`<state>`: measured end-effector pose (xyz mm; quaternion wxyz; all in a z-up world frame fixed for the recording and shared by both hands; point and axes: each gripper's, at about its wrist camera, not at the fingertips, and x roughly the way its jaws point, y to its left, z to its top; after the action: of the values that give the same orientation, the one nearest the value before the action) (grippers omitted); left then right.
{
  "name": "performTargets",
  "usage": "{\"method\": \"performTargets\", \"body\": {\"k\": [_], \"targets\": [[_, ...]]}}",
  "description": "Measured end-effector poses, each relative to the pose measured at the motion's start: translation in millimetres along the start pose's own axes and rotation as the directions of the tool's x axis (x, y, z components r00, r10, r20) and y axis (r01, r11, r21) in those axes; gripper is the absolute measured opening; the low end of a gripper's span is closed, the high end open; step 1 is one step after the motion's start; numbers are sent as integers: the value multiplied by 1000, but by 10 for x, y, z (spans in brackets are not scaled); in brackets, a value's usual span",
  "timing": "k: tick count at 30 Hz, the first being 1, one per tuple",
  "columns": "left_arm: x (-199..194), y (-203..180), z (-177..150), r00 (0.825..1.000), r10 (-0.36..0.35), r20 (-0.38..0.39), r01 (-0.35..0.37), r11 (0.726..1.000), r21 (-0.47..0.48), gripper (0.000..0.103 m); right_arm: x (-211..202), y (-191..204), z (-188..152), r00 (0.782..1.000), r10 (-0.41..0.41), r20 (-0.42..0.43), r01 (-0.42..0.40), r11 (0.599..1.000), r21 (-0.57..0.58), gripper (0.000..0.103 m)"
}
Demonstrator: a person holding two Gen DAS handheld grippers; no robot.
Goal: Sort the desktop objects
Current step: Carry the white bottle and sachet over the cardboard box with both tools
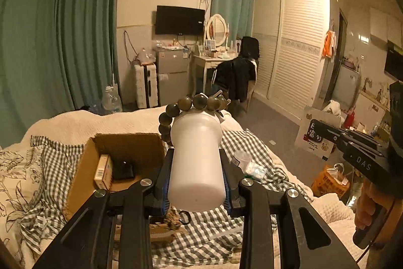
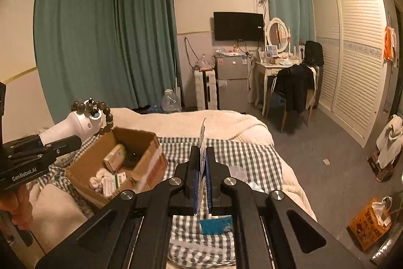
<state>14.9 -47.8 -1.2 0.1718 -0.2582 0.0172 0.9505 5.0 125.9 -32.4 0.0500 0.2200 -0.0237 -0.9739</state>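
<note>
Between the left claw's [image 1: 196,168] clamping fingers, a white bottle [image 1: 196,163], bead bracelet [image 1: 194,102] over its far end.

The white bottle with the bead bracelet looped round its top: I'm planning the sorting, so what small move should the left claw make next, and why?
Probably carry the white bottle leftward and lower it over the cardboard box. The left claw grips it aloft, the bead bracelet hangs on its top, and the open box already holds small packages.
</note>
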Motion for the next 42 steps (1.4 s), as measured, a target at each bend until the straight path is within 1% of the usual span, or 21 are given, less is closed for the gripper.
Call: {"method": "performTargets", "body": {"k": [5,11,25,32,38,42], "targets": [[-92,172,39,1000,21,19,-21,1000,-15,32,32,239,96,1000,14,17,-14,1000,-15,4],[-137,409,67,997,63,40,-62,998,-28,32,115,511,209,999,44,29,-43,999,-28,4],[-96,1032,35,986,165,41,-162,985,-66,32,540,1230,314,990,135,29,-134,990,-54,4],[133,1270,-55,982,188,-1,-188,979,-85,32,868,1522,243,985,170,-9,-170,983,-75,4],[419,1429,-155,980,192,-51,-196,976,-91,32,1213,1688,143,979,195,-60,-200,976,-88,4],[632,1526,-238,976,199,-92,-207,974,-92,32,1493,1792,47,972,214,-100,-224,970,-92,4]]}}
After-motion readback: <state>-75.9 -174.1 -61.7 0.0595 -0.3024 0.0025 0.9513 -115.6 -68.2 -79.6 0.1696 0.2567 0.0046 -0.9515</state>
